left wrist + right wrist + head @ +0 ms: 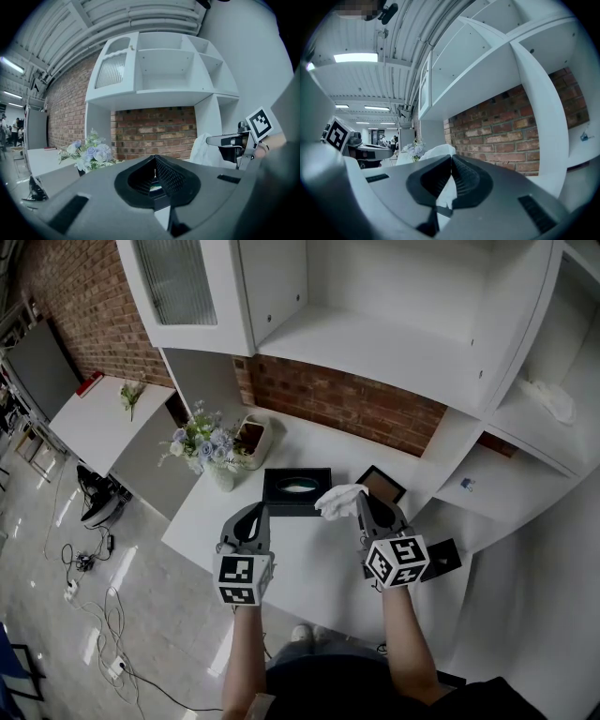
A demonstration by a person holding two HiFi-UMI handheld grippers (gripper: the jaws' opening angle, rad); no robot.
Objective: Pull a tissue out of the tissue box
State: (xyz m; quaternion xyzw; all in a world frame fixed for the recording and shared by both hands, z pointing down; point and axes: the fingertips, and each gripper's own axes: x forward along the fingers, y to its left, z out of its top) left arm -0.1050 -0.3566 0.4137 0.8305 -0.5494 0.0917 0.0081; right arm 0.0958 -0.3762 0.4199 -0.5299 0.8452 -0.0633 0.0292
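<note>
We've got the tissue [339,498] [438,152] up in the air, a crumpled white bunch just right of the black tissue box [296,505]. It's pinched in the right gripper [362,501] [451,161], whose jaws are closed on it, with paper showing between and above them. Our left gripper [257,510] [154,159] has its jaws together with its tip at the box's near left corner, and the box sits on the white table [309,568] near the flowers [202,444].

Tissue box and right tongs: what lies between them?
The tissue, gripped by the right tongs, lies between them and the tissue box; the head view shows it.
</note>
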